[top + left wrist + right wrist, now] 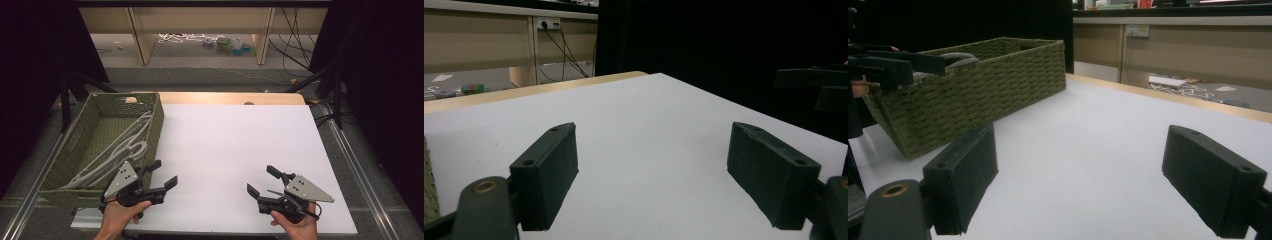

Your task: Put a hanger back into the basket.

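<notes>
White board is lying bare; I am holding the left gripper [161, 176] and right gripper [261, 180] wide, risking snagging hangers [122, 148] on the basket [159, 116] rim.

two tongs [159, 176] [261, 181], one woven basket [85, 132], several white hangers [125, 147].

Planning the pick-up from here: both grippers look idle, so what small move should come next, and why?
Probably swing the left gripper over the green basket toward the white hangers: its jaws stand open and empty right beside the basket, while the right gripper sits farther off.
</notes>
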